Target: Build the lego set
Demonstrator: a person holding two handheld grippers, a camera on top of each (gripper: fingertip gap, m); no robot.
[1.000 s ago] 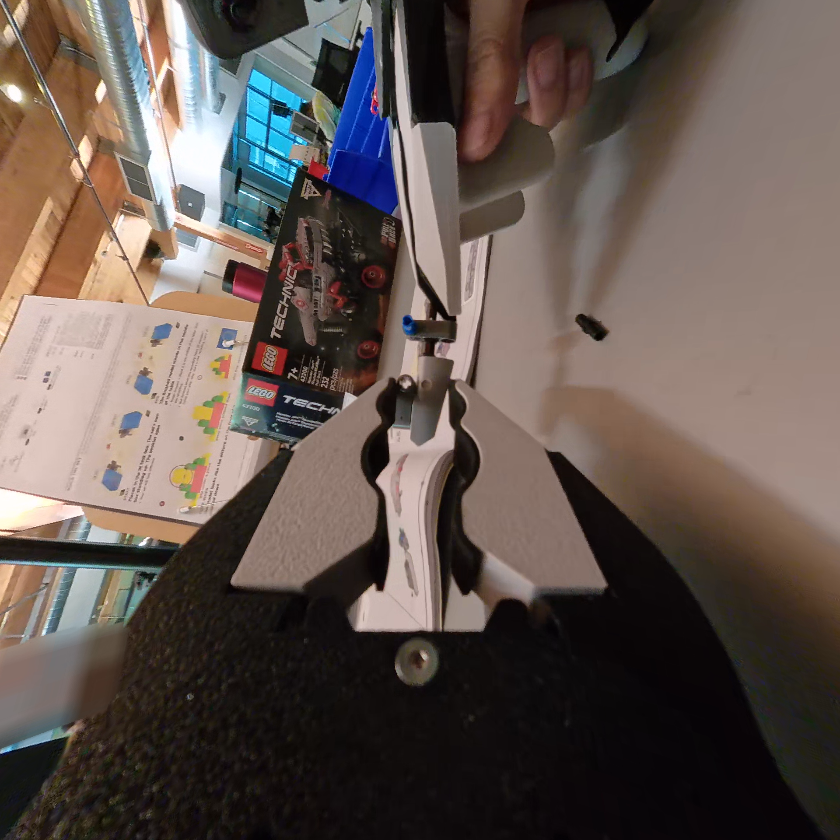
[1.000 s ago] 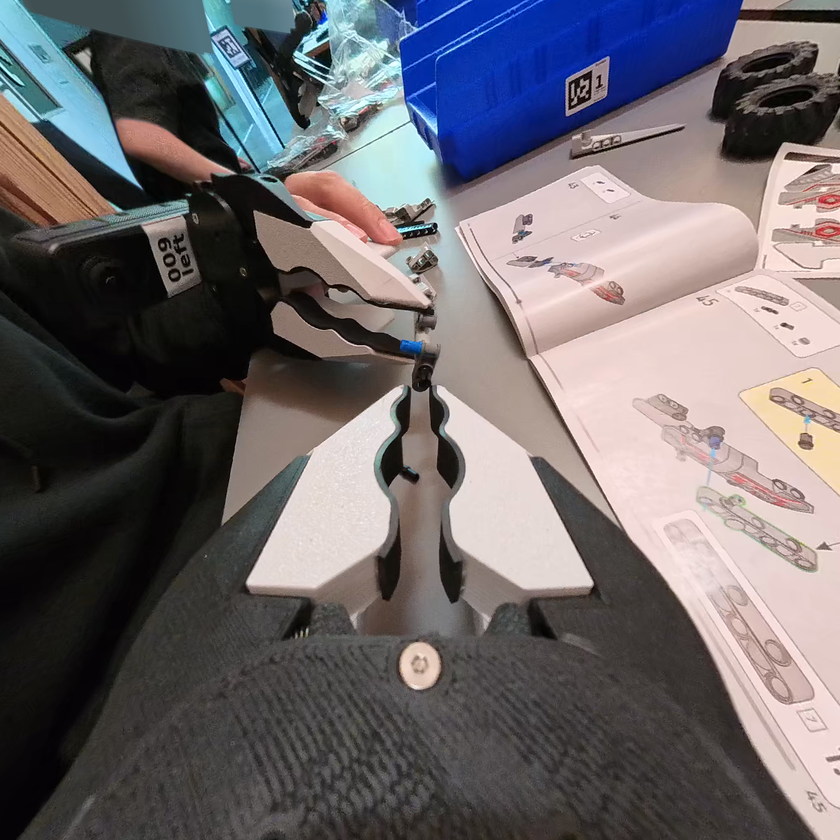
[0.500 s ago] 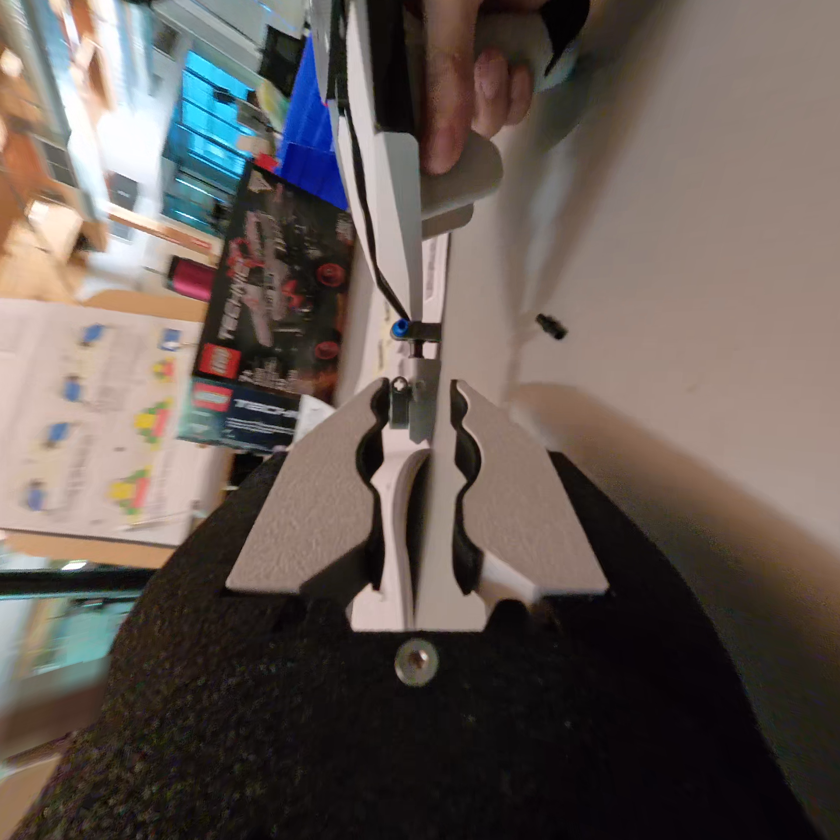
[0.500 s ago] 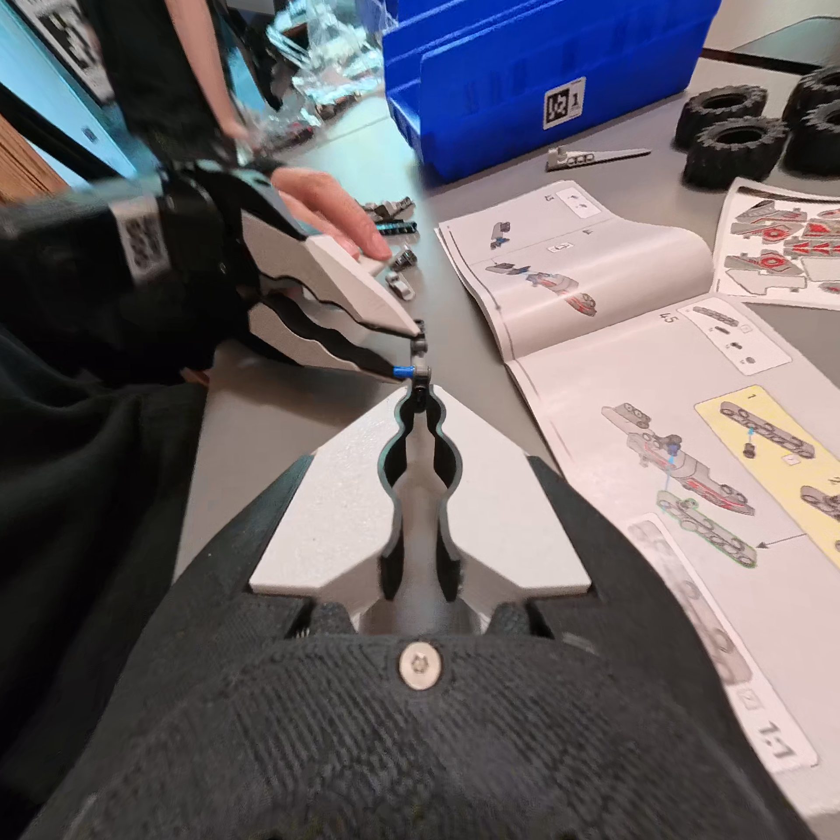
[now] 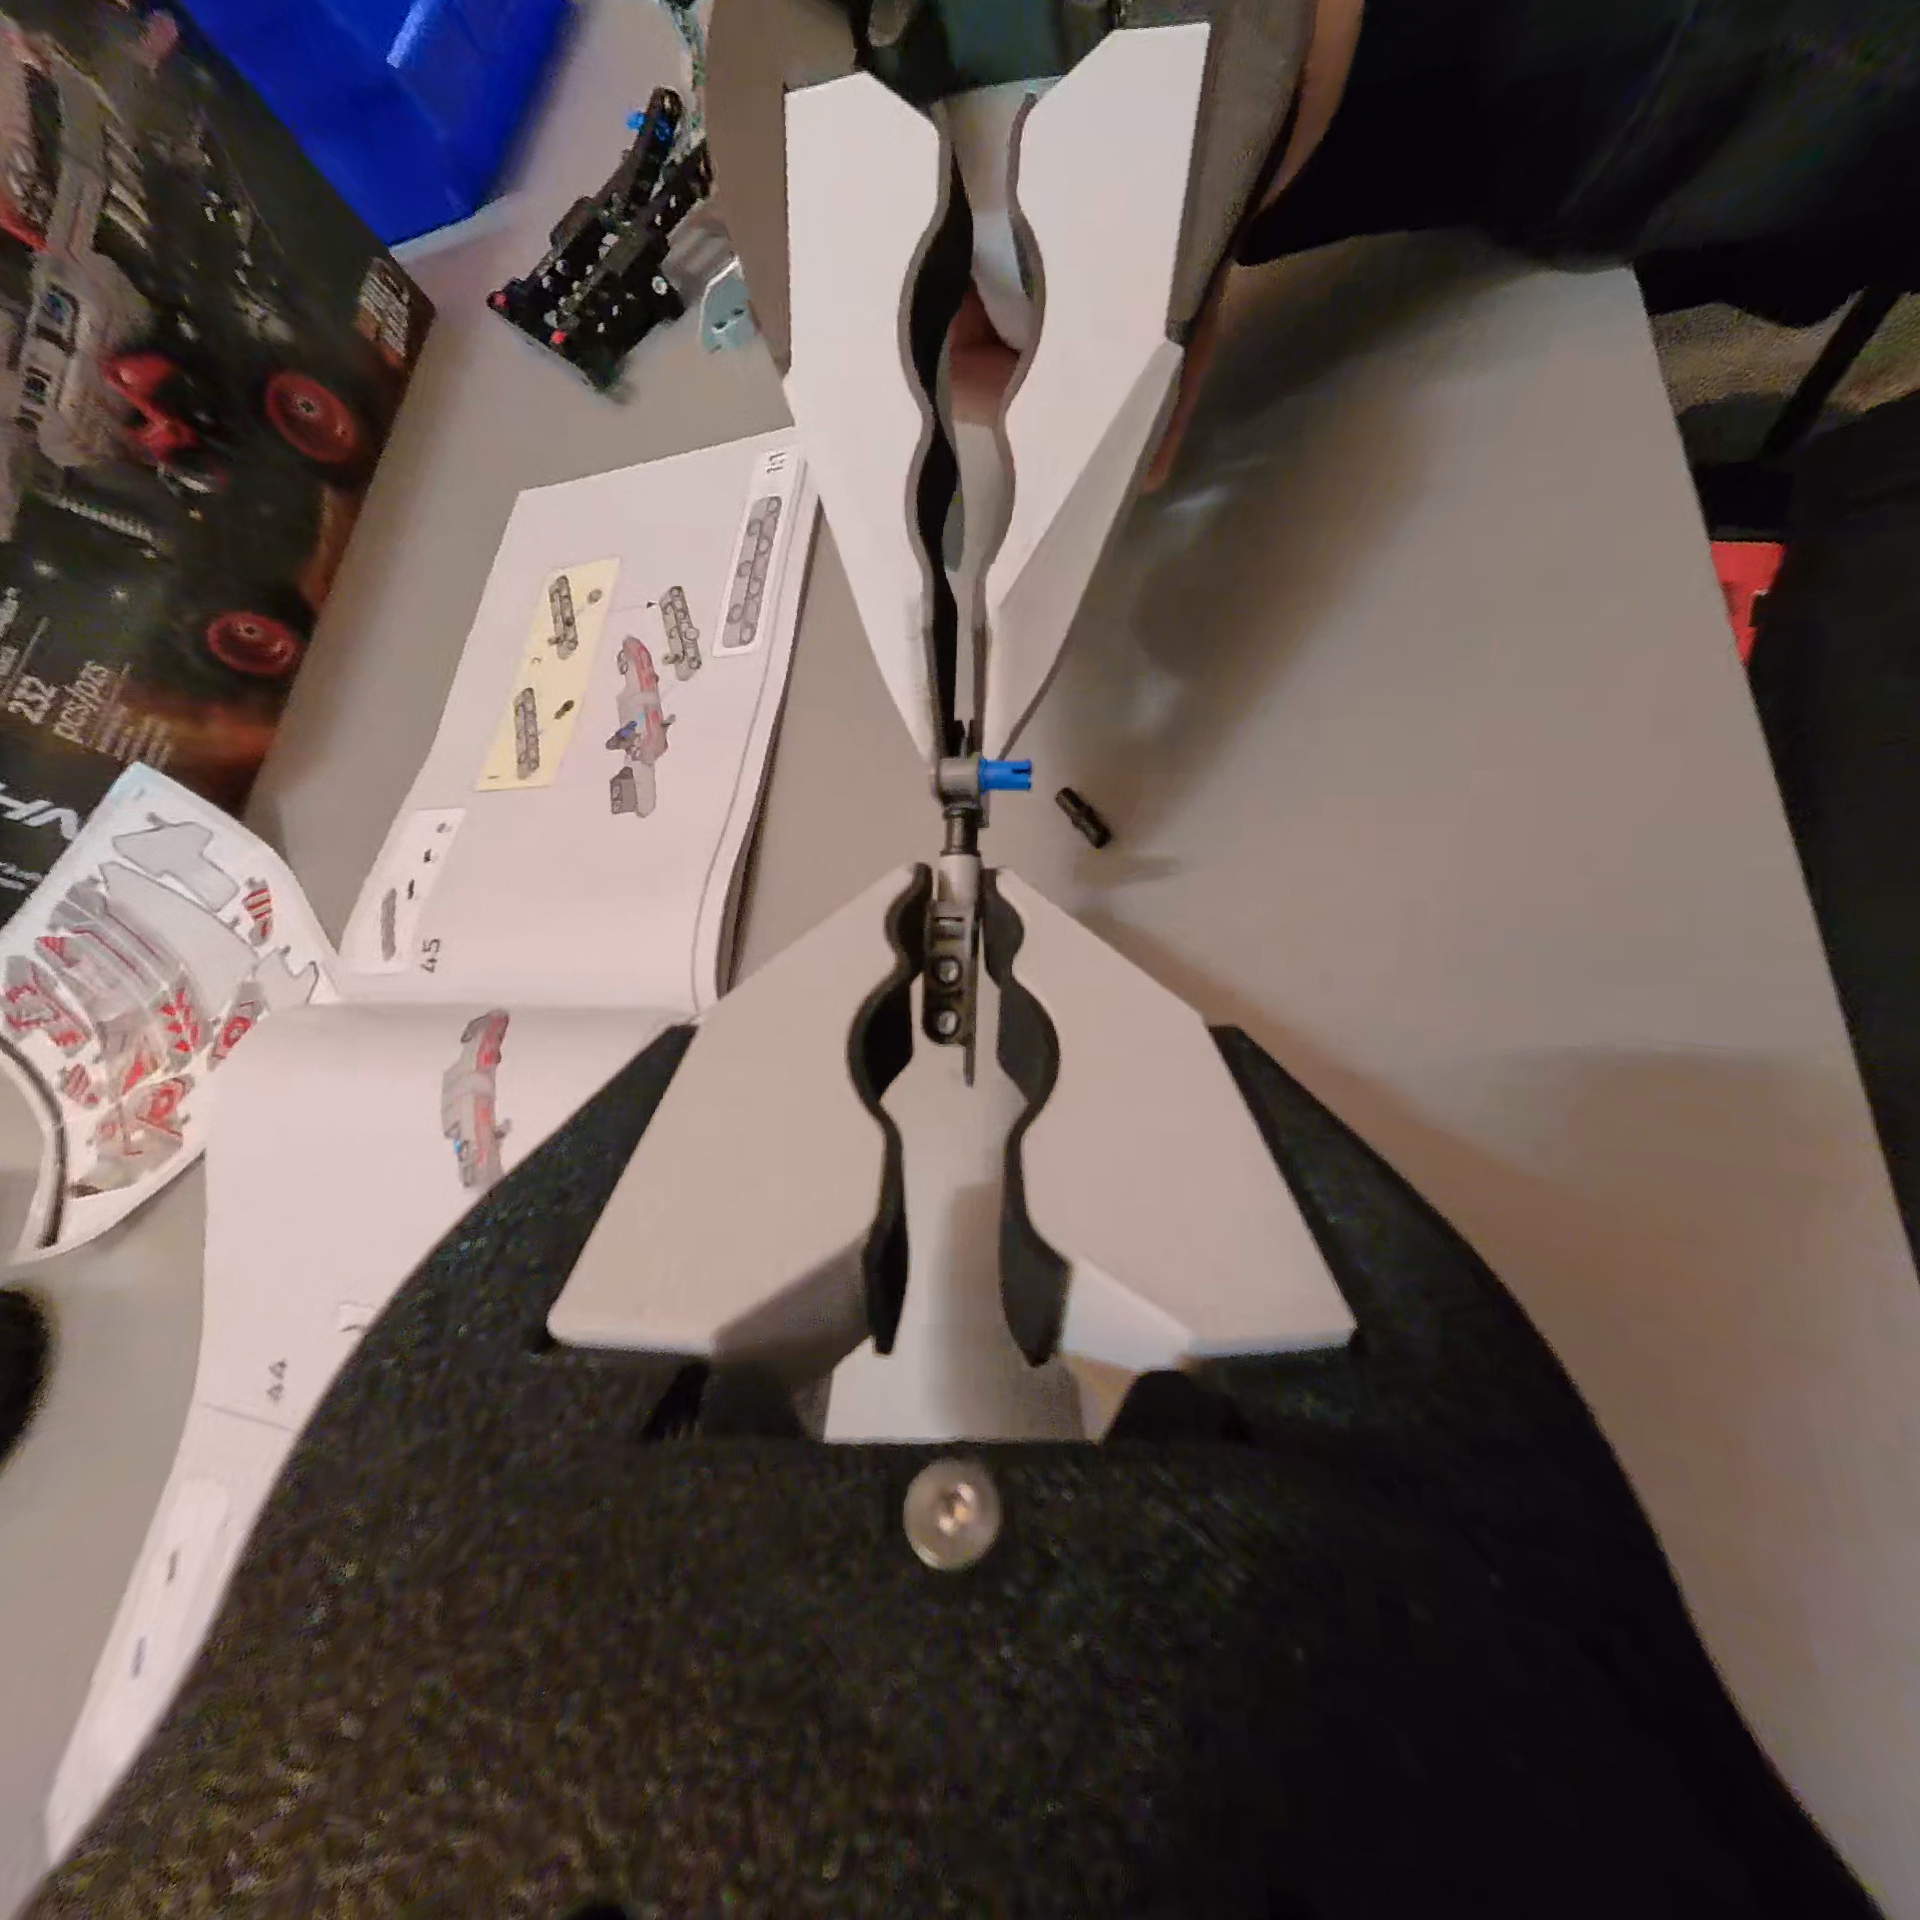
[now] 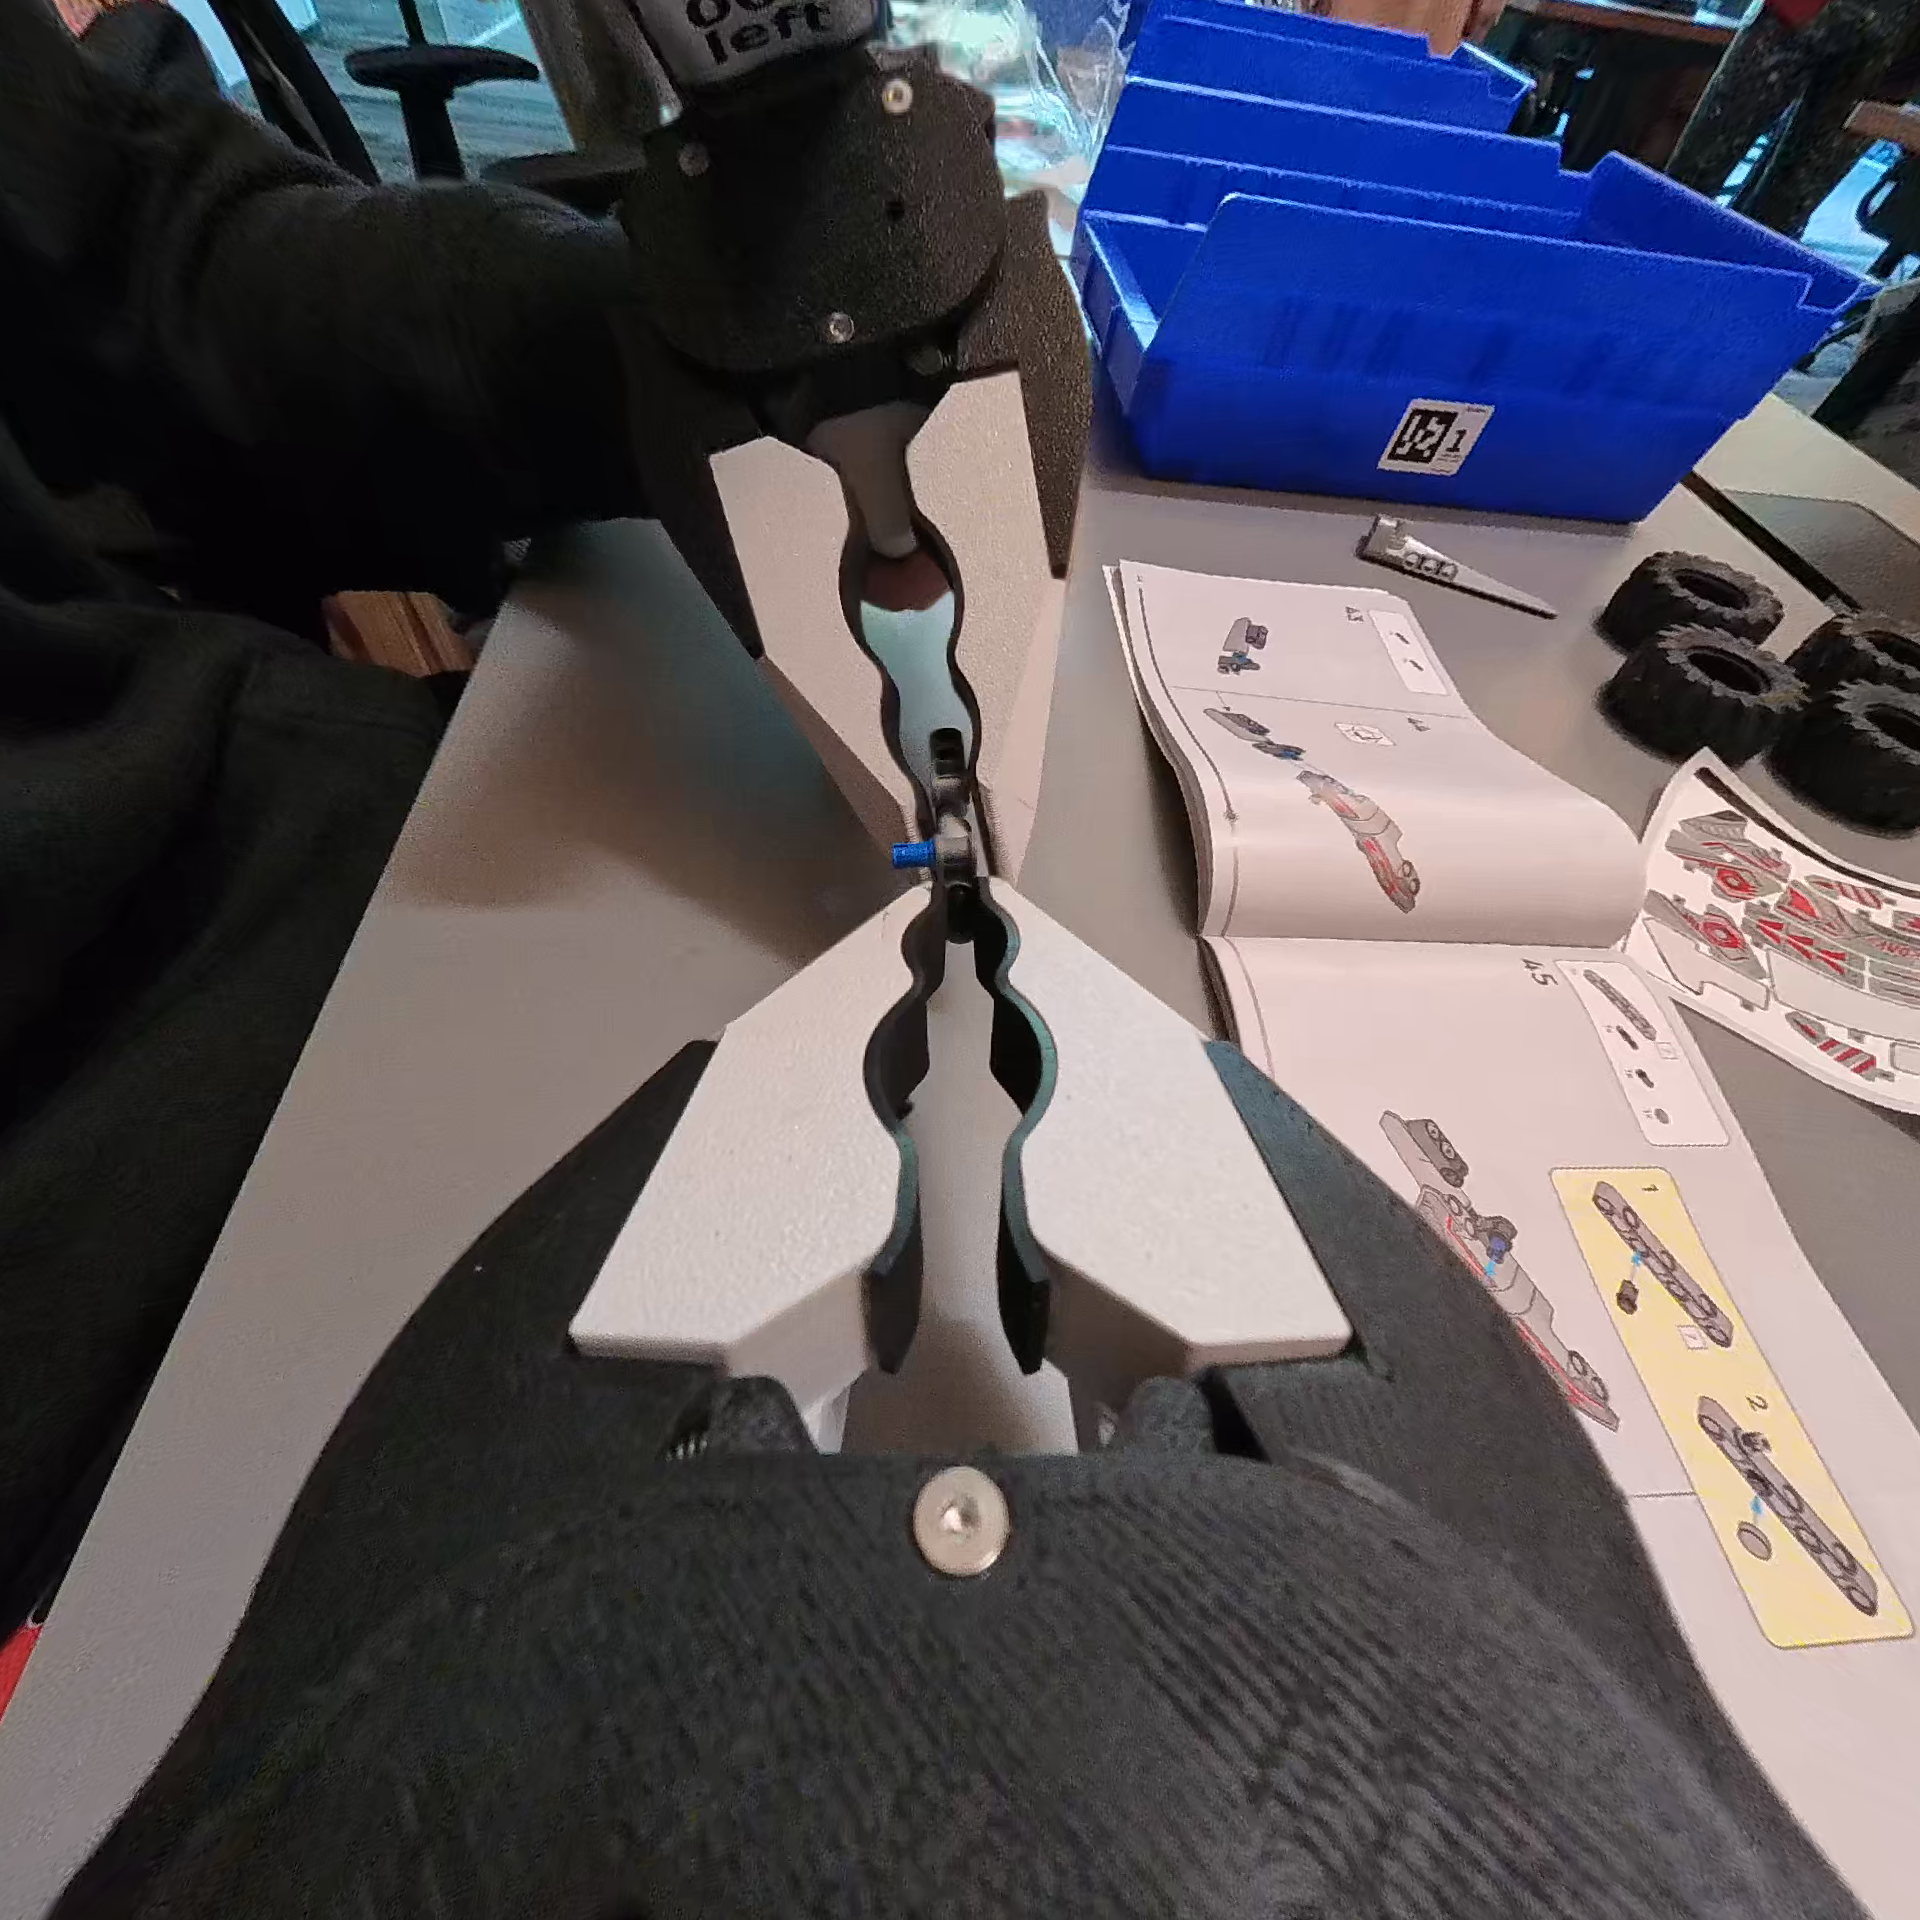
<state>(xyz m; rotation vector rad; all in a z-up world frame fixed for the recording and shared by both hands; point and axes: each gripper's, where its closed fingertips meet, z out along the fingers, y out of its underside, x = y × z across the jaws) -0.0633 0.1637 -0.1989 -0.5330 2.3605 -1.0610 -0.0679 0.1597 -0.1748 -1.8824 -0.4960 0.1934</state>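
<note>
Two grippers meeting tip to tip over a grey table (image 5: 1403, 727)
Left gripper (image 5: 956, 904) is clenching a small grey part (image 5: 951, 956); right gripper (image 6: 961, 899) is pinching its blue-pinned end (image 6: 914, 854)

A shared workshop or lab: blue bins (image 6: 1455, 343) with a coded tag stand on the grey surface (image 6: 623, 727) beyond the tool, an office chair (image 6: 436, 83) and wooden furniture sit farther back, and a manual (image 6: 1382, 810) and tyres (image 6: 1704, 665) lie to its right.

Matt grey fingers (image 5: 790, 1143), rough black housing (image 5: 727, 1662), paper instruction booklet (image 6: 1403, 790).
</note>
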